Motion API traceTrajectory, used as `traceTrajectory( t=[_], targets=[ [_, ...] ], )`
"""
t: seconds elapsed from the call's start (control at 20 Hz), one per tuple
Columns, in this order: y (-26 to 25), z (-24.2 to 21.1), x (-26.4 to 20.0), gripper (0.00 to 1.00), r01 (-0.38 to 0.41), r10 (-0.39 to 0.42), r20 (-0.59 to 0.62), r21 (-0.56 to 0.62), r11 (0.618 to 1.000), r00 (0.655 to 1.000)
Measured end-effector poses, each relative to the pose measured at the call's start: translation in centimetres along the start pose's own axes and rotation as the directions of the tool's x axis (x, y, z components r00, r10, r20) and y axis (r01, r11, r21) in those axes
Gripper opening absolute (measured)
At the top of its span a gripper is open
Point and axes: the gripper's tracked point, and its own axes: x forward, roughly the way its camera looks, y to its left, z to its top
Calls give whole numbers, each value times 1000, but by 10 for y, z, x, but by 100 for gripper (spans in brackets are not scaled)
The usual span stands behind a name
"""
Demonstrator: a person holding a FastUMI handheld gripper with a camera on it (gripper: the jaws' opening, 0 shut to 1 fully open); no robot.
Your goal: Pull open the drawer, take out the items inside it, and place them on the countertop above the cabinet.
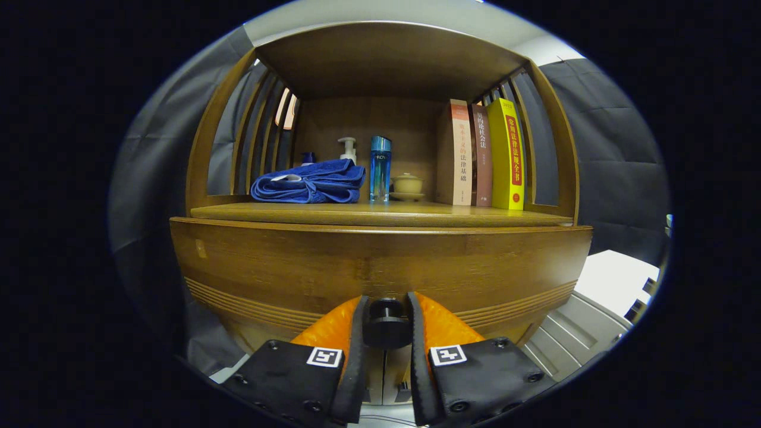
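I have the gripper (386, 324) closed down on the drawer knob (386, 324): the dark round knob sits between the two fingers (357, 333), and both appear to press against its sides, so I count this as a narrow hold on the knob. The drawer front (380, 264) is the broad wooden panel right ahead of the fingers, running left to right under the tabletop (380, 213) of the cabinet. I cannot tell from here whether the drawer has slid out at all, and whatever lies inside it is hidden from me.

On the tabletop beyond, a folded blue towel (309, 181) lies to the left, with a white pump bottle (348, 148) behind it and a tall blue bottle (380, 168) just to its right. A small lidded cup (408, 185) stands near the middle, and three upright books (481, 154) lean together on the right.

As I judge it, I am at the first step, gripping the knob to pull the drawer open. The next move calls for a straight draw toward me, keeping the fingers tight and level so the knob does not slip out. Afterwards I will need bare tabletop for the items; the near edge looks the freest.
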Motion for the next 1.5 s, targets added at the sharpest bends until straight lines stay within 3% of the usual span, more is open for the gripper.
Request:
traceTrajectory(
  t=[0.8, 1.5],
  targets=[
    [-3, 2, -72, 40, 13, -12, -30, 34, 999, 999],
    [-3, -3, -101, 40, 5, -4, -17, 53, 999, 1000]
  ],
)
